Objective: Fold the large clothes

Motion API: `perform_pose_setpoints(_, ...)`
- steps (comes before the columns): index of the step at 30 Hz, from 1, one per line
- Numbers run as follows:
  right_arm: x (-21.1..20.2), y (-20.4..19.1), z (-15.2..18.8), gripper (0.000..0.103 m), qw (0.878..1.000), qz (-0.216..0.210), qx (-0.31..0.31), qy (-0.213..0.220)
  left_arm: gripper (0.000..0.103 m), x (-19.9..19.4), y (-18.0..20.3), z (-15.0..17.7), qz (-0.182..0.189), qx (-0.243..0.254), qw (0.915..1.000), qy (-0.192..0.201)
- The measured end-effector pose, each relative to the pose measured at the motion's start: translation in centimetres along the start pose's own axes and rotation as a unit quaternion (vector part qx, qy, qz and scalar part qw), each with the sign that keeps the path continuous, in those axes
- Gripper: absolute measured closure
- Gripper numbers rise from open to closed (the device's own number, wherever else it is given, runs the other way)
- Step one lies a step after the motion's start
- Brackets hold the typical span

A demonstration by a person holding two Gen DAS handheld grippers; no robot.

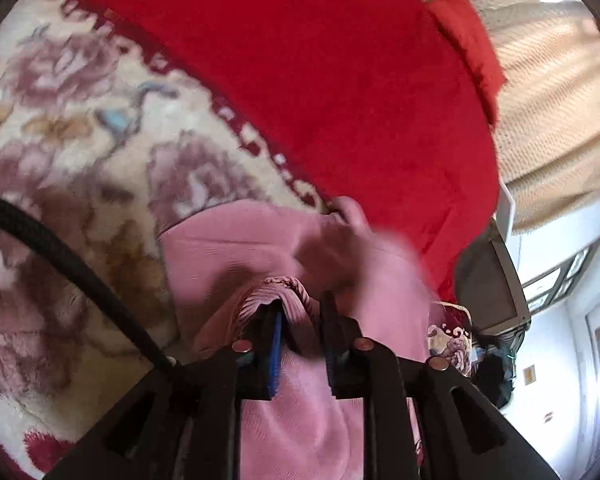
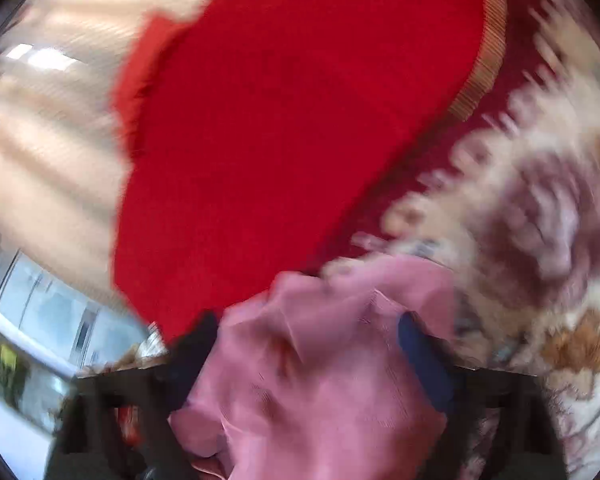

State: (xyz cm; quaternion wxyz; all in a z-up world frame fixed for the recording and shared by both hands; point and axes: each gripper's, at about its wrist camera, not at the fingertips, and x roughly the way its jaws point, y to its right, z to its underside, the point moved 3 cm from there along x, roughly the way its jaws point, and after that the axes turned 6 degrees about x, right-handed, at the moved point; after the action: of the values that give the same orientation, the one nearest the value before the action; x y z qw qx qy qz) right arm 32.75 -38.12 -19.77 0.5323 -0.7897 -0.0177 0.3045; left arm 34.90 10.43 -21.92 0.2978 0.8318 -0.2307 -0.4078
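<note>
Lifting a pink garment [image 1: 236, 240] over a floral blanket [image 1: 80, 128], beside red cloth [image 1: 320, 80].

The left gripper [image 1: 300, 312] is pinched nearly closed on a ribbed hem; the right gripper [image 2: 308, 344] stands wider, its jaws bunched full of pink fabric. Soft, light and limp, the garment will likely sag, so hems and corners look the best holds.

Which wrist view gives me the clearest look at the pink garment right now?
The left wrist view: the pink garment is fairly sharp there, its ribbed edge pinched in the left gripper. The right wrist view shows it motion-blurred, bunched between the right gripper's fingers.
</note>
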Motion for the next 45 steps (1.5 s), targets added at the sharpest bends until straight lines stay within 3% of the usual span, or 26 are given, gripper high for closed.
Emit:
perform_pose_setpoints(1,0.6,1.6,-0.6,0.009,0.999,0.009,0.030,-0.019,0.084,-0.4,0.5,-0.1,-0.004,0.014,0.9999,0.008)
perform_pose_setpoints(3,0.3,2.1,-1.5,0.009,0.999,-0.013,0.048,-0.019,0.083,-1.2,1.1,-0.2,-0.001,0.029,0.9993,0.025)
perform_pose_setpoints(6,-2.1,0.8,-2.0,0.009,1.000,-0.017,-0.005,0.026,0.081,-1.9,1.3,-0.1,0.010,0.019,0.9988,0.044)
perform_pose_setpoints(9,-3.3,-0.3,-1.2,0.011,0.999,-0.014,-0.041,0.030,0.079,-3.4,0.7,-0.3,-0.023,0.007,0.9958,0.088)
perform_pose_setpoints(13,-3.9,-0.9,-0.4,0.015,0.997,-0.007,-0.074,0.027,0.051,-7.6,-2.5,-1.1,-0.080,-0.061,0.9748,0.199)
perform_pose_setpoints(14,-4.0,-0.8,-0.2,0.018,0.996,-0.006,-0.081,0.027,0.050,-8.2,-3.2,-1.1,-0.094,-0.073,0.9708,0.208)
perform_pose_setpoints(15,-4.2,-0.8,0.1,0.020,0.996,-0.007,-0.087,0.024,0.050,-8.3,-3.5,-1.1,-0.103,-0.074,0.9709,0.203)
perform_pose_setpoints(17,-3.7,-1.1,0.6,0.028,0.995,-0.010,-0.099,0.013,0.050,-7.5,-2.6,-1.0,-0.087,-0.046,0.9805,0.170)
perform_pose_setpoints(18,-3.4,-1.3,0.9,0.033,0.994,-0.013,-0.105,0.007,0.050,-6.9,-1.4,-0.8,-0.078,-0.017,0.9847,0.155)
perform_pose_setpoints(20,-3.0,-2.1,1.7,0.054,0.992,-0.017,-0.129,-0.004,0.047,-5.7,2.1,-0.1,-0.071,0.076,0.9871,0.122)
perform_pose_setpoints(22,-2.2,-3.1,2.7,0.061,0.988,-0.012,-0.156,-0.016,0.039,-4.7,5.3,1.2,-0.046,0.145,0.9834,0.098)
perform_pose_setpoints(24,-1.5,-3.6,3.5,0.061,0.985,-0.011,-0.169,-0.026,0.034,-3.8,8.0,2.8,-0.008,0.201,0.9774,0.065)
perform_pose_setpoints(27,0.2,-3.8,4.2,0.061,0.984,-0.006,-0.172,-0.041,0.033,-0.8,10.4,4.4,-0.024,0.255,0.9665,0.011)
perform_pose_setpoints(30,2.1,-3.2,4.3,0.061,0.985,0.005,-0.160,-0.063,0.033,2.9,9.2,3.5,-0.073,0.213,0.9732,-0.048)
perform_pose_setpoints(33,4.1,-2.5,4.2,0.061,0.985,0.031,-0.156,-0.072,0.034,5.1,6.6,0.5,-0.104,0.133,0.9840,-0.058)
perform_pose_setpoints(36,5.0,-1.9,3.7,0.061,0.986,0.039,-0.144,-0.069,0.034,5.4,4.8,-3.5,-0.126,0.087,0.9883,-0.007)
perform_pose_setpoints(38,5.0,-1.9,3.1,0.061,0.988,0.036,-0.139,-0.060,0.034,4.5,3.0,-5.2,-0.171,0.064,0.9826,0.034)
perform_pose_setpoints(39,4.9,-2.0,2.9,0.061,0.988,0.036,-0.142,-0.052,0.034,4.2,2.2,-5.5,-0.189,0.050,0.9797,0.042)
perform_pose_setpoints(41,4.4,-2.6,2.4,0.061,0.987,0.032,-0.153,-0.034,0.034,3.4,0.5,-5.7,-0.190,0.009,0.9805,0.048)
perform_pose_setpoints(43,3.8,-3.6,2.2,0.061,0.985,0.017,-0.170,-0.016,0.034,3.3,0.7,-5.5,-0.183,0.004,0.9821,0.046)
perform_pose_setpoints(45,4.0,-4.3,2.3,0.061,0.983,0.013,-0.180,-0.017,0.034,2.9,1.9,-5.3,-0.188,0.041,0.9801,0.049)
